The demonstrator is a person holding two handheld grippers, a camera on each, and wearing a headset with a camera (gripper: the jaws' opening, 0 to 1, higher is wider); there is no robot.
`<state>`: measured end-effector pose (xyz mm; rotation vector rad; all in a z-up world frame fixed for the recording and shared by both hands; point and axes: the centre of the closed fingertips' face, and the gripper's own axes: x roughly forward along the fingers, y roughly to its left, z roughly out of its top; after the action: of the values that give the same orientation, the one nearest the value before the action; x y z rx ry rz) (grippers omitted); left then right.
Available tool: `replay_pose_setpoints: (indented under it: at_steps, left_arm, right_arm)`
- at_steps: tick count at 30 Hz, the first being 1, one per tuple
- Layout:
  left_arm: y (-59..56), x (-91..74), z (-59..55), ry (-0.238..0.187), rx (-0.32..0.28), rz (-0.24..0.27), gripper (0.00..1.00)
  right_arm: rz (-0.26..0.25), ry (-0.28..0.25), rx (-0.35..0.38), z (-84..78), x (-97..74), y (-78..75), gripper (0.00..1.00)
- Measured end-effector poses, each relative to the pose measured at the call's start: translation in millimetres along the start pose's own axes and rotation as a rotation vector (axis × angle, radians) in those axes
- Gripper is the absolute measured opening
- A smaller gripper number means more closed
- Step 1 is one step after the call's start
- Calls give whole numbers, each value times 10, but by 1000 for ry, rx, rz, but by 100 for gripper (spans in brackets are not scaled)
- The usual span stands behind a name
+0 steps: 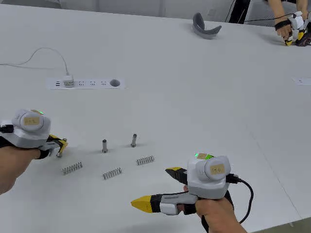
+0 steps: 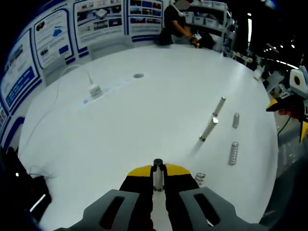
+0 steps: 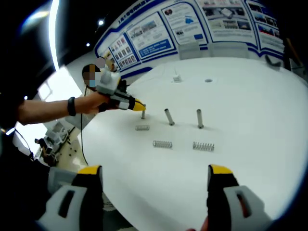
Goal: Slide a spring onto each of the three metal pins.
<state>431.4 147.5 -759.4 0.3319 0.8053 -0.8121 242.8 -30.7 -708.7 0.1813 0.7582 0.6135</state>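
My left gripper [image 1: 57,144] jaws clamp one pin [image 2: 158,174], right gripper [image 3: 154,172] jaws wide open, two pins [image 1: 104,145] and three springs [image 1: 112,173] on desk [image 1: 194,97].

The left hand-held gripper [image 1: 60,144] and the right hand-held gripper [image 1: 156,187] each wear a white-and-grey shell topped by a rounded cap with a tan label [image 1: 217,169] and a green light [image 1: 203,156] glowing beside it, their black jaws ending in yellow tips. A black cable [image 1: 245,191] loops from the rear of the right hand-held gripper, and in the two gripper views the jaw arms show grey with dark oblong slots. In the right gripper view, a black wristband [image 3: 71,106] circles the person's wrist just behind the left hand-held gripper.
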Motion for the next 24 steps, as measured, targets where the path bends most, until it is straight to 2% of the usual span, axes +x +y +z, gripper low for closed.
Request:
replay_pose_setpoints:
  at_steps: [13,21,24]
  left_arm:
    - [-4,-161,-121,-10,-17,20,7]
    - [-2,-154,-105,-13,-22,32,7]
    - [-43,-145,-81,-15,-16,30,7]
  right_arm:
    - [3,0,-6,6,-1,32,91]
    - [4,0,-7,-10,-12,48,91]
    - [0,-1,-6,-12,-28,39,91]
